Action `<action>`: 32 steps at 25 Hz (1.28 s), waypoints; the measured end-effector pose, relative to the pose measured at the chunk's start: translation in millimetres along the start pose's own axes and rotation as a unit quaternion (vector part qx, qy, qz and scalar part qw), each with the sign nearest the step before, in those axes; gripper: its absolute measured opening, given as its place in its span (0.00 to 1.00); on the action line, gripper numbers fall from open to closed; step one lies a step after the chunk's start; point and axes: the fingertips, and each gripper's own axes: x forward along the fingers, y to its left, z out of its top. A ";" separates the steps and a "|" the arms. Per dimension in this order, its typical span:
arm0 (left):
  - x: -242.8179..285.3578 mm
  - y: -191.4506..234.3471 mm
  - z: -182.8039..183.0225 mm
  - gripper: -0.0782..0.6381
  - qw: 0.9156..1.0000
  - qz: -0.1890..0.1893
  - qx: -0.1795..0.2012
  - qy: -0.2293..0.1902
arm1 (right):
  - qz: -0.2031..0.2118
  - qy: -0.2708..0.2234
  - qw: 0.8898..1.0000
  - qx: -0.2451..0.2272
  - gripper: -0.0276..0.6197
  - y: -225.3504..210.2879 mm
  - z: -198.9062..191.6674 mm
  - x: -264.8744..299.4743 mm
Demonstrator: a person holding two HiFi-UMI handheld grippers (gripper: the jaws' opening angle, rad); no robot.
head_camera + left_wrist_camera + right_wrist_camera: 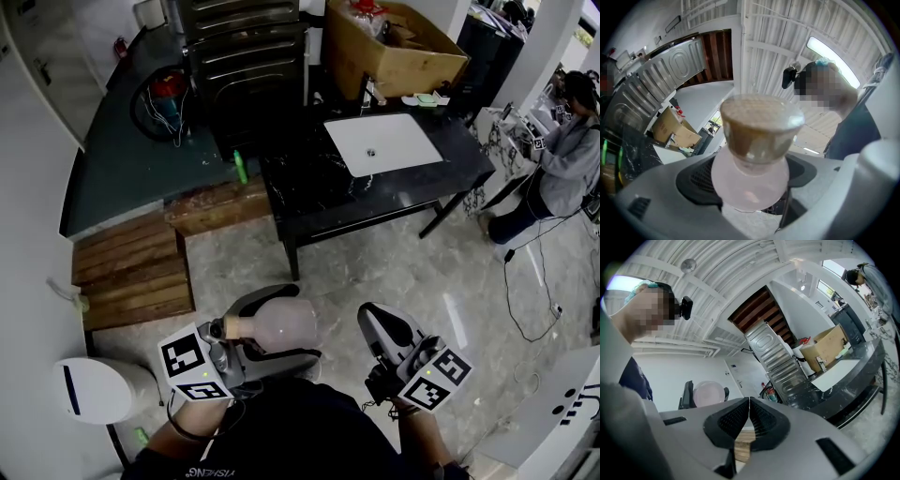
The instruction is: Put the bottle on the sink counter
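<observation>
A bottle (277, 326) is being pinched between the jaws of the left gripper (302, 323), low in the head view and close to the person's body. Its long axis is being kept roughly level and in line with the jaws. The brownish cap (761, 124) is being pointed back toward the gripper's own camera and marker cube (192, 364), while the round body is being pressed between the two dark jaw pads (696, 178). The body is being seen as a pale pink, translucent bulb, narrowing to a short neck under the wide, flat-topped cap.

Just to the right, the right gripper (367, 317) is being held at much the same height, its jaws pressed together with nothing between them.

Further ahead, well apart from both grippers, the dark sink counter (309, 192) is being shown with its white basin (384, 142) set into the top. A small green bottle (240, 167) is being seen just beside the counter's left edge.
</observation>
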 end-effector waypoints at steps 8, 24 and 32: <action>4.1 37.2 4.8 0.67 1.000 -0.005 -0.011 0.004 | -0.015 0.001 1.000 0.002 0.08 -22.8 3.6 24.8; 28.7 154.7 41.5 0.67 0.999 -0.023 -0.029 0.019 | -0.036 0.002 0.999 0.000 0.08 -88.4 30.5 121.3; 37.7 211.9 68.3 0.67 0.998 -0.039 -0.036 0.024 | -0.053 -0.003 0.999 0.002 0.08 -116.5 48.6 171.5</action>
